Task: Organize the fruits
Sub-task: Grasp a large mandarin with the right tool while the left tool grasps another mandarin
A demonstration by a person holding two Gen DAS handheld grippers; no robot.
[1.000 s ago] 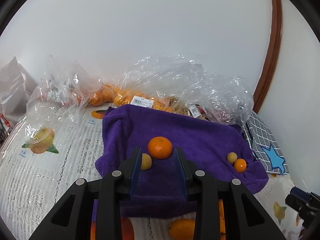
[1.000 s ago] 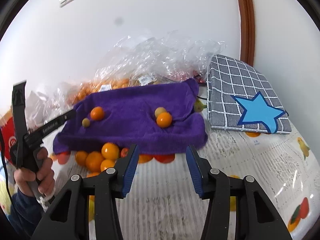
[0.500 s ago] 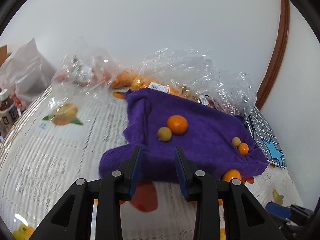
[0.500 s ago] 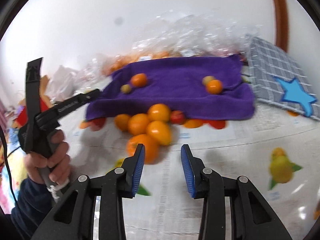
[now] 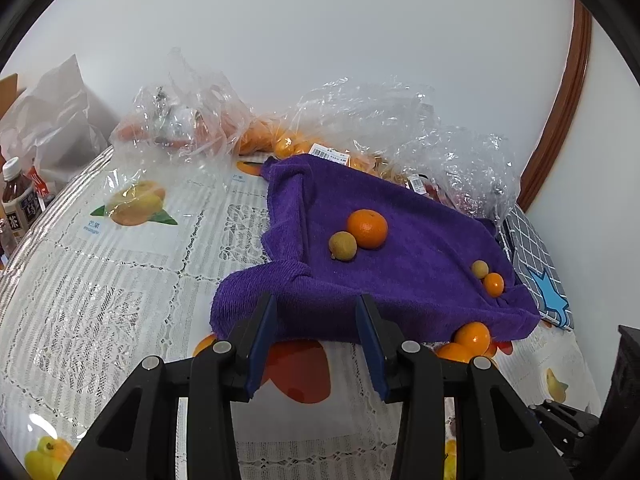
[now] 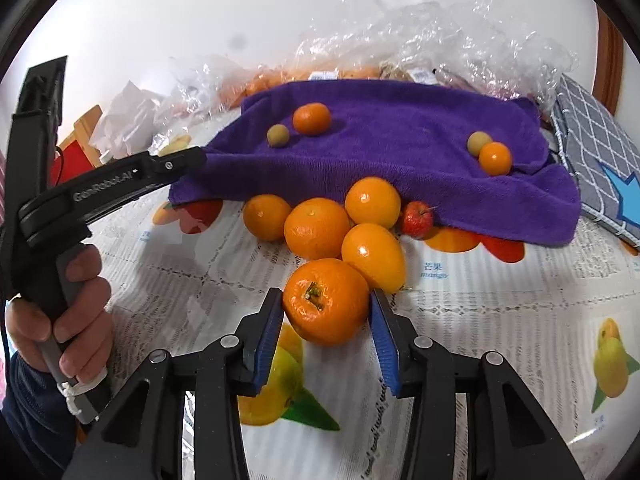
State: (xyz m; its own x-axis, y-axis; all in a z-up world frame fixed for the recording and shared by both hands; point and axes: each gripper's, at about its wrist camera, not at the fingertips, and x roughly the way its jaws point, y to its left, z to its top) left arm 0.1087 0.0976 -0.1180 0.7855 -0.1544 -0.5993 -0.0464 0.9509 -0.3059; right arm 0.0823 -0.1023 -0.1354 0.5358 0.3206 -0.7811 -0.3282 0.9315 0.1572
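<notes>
A purple towel (image 5: 400, 240) lies on the lace tablecloth. On it sit a mandarin (image 5: 367, 228), a small yellow-green fruit (image 5: 342, 245) and, further right, a small orange fruit (image 5: 493, 284). My left gripper (image 5: 316, 304) hovers at the towel's front edge, its jaws opening with nothing between them. In the right wrist view several oranges (image 6: 316, 228) and a tiny red apple (image 6: 416, 218) are heaped in front of the towel (image 6: 400, 140). My right gripper (image 6: 326, 298) straddles the nearest big mandarin (image 6: 326, 304), which rests on the table. Its jaws are opening, and the pads sit close at the mandarin's sides.
Crinkled clear plastic bags (image 5: 360, 120) holding more fruit line the wall behind the towel. A grey checked cloth with a blue star (image 6: 592, 140) lies to the right. A tea bottle (image 5: 18, 200) stands at the table's left edge. A hand (image 6: 80, 280) holds the left gripper's handle.
My left gripper pulled back from over the towel to its front edge and widened. My right gripper dropped forward onto the orange heap and now brackets the front mandarin.
</notes>
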